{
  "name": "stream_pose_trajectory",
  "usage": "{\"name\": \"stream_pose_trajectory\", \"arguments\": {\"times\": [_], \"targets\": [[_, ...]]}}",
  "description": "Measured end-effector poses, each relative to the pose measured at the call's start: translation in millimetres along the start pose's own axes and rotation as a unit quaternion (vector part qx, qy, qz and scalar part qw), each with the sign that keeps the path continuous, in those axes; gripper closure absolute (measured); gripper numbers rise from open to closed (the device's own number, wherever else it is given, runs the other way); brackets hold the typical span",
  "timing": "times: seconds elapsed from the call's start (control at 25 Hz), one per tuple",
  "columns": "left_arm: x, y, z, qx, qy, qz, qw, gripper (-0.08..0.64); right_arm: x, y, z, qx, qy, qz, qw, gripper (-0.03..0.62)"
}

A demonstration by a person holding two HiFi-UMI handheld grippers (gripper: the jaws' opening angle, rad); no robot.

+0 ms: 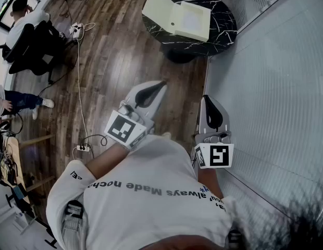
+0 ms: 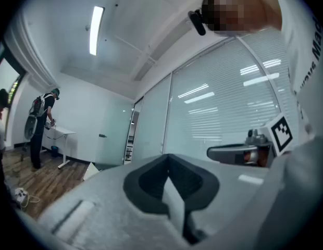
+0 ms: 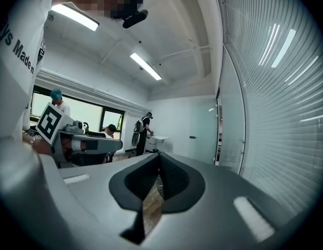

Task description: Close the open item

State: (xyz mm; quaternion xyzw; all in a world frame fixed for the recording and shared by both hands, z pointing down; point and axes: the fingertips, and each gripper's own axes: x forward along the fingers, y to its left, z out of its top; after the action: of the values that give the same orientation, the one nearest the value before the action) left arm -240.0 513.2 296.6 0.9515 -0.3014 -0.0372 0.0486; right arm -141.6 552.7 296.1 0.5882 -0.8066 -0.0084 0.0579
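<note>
An open white box [image 1: 178, 15] lies on a round black marble table [image 1: 224, 26] at the top of the head view, its lid folded out to the left. Both grippers are held close to the person's body, well short of the table and pointing level. My left gripper [image 1: 160, 85] is shut with nothing in it; in the left gripper view its jaws [image 2: 168, 157] meet at the tip. My right gripper [image 1: 208, 98] hangs beside the glass wall, its jaws [image 3: 159, 154] also closed at the tip and empty.
A glass wall with blinds [image 1: 276, 87] runs along the right. Cables and a power strip [image 1: 77, 30] lie on the wooden floor, with another strip [image 1: 82, 148] near the person's left side. A person sits on a chair [image 1: 26, 27] at top left.
</note>
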Motion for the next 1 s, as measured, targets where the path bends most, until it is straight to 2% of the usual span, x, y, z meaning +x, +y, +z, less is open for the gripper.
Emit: {"name": "stream_pose_trajectory", "arguments": {"times": [0.16, 0.56, 0.84, 1.0], "targets": [[-8.5, 15.2, 3.8, -0.001, -0.002, -0.003, 1.0000, 0.557, 9.3, 9.1, 8.1, 0.010, -0.015, -0.013, 1.000, 0.591], [-18.7, 56.6, -2.2, -0.006, 0.013, -0.006, 0.9999, 0.557, 43.9, 27.3, 5.9, 0.006, -0.001, -0.019, 1.000, 0.591], [10.8, 68.5, -9.8, -0.008, 0.012, -0.008, 0.9999, 0.557, 62.4, 3.5, -6.3, 0.014, 0.004, -0.026, 1.000, 0.591], [48.6, 74.2, -16.5, -0.013, 0.018, -0.005, 0.9997, 0.557, 79.7, -31.0, -13.5, 0.018, 0.000, -0.028, 0.999, 0.591]]}}
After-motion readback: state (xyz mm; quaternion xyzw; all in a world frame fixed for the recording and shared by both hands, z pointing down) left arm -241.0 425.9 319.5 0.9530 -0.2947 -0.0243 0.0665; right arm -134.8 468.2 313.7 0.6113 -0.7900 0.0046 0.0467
